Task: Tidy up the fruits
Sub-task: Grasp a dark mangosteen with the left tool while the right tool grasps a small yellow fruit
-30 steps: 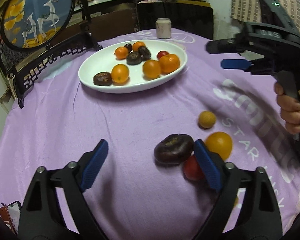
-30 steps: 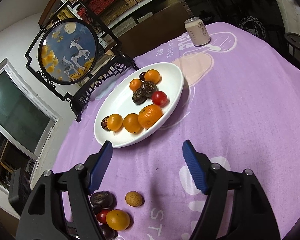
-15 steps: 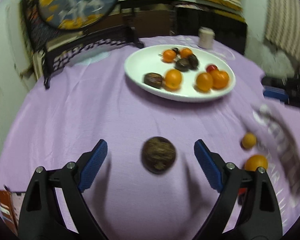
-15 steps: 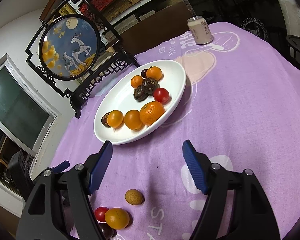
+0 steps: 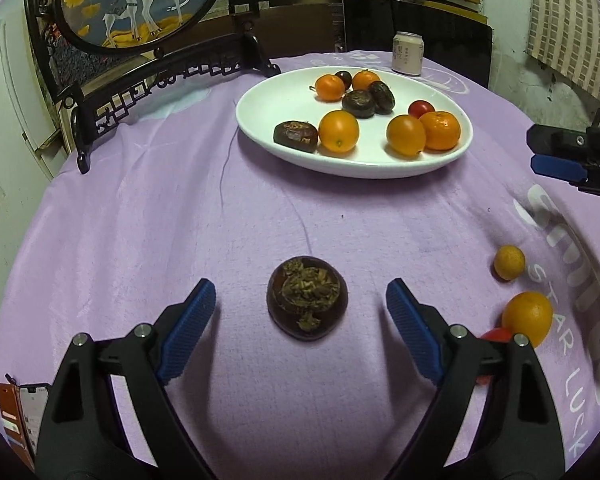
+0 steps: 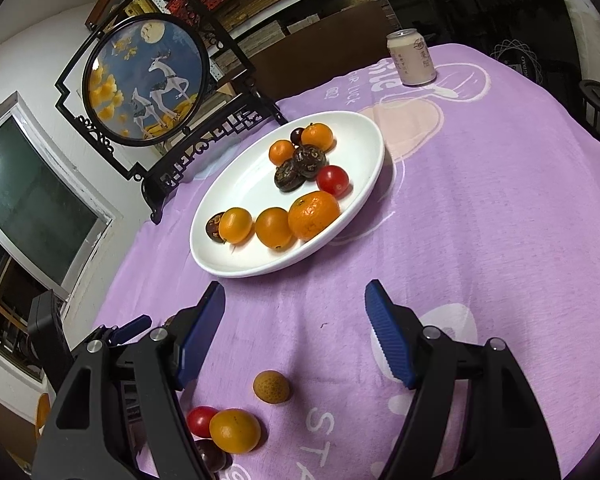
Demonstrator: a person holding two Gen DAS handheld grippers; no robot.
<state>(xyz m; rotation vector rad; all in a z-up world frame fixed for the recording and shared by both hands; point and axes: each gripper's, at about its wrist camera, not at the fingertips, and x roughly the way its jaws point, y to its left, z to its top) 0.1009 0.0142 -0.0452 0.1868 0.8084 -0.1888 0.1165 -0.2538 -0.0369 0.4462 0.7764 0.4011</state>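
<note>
A dark brown round fruit (image 5: 307, 298) with a dried calyx on top lies alone on the purple cloth. My left gripper (image 5: 300, 292) straddles it. The jaws are closing slightly, and both blue pads still stand clear of the fruit. To the right lie a small yellow fruit (image 5: 509, 262), an orange (image 5: 527, 318) and a red tomato (image 5: 496, 336). The white oval plate (image 5: 284, 92) beyond holds several oranges, dark fruits and a tomato. My right gripper (image 6: 296, 292) hovers open and empty, short of the plate (image 6: 240, 184) and above the small fruit (image 6: 271, 386), orange (image 6: 234, 430) and tomato (image 6: 201, 421).
A drink can (image 5: 408, 53) stands behind the plate. A black carved stand with a round deer picture (image 5: 140, 0) fills the back left. A phone (image 5: 32, 412) lies at the near left edge. Another dark fruit (image 6: 212, 456) sits by the orange.
The dark fruit has parted from the orange and tomato and now lies centred between my left jaws. The left view has swung left. The right gripper has hardly moved.
</note>
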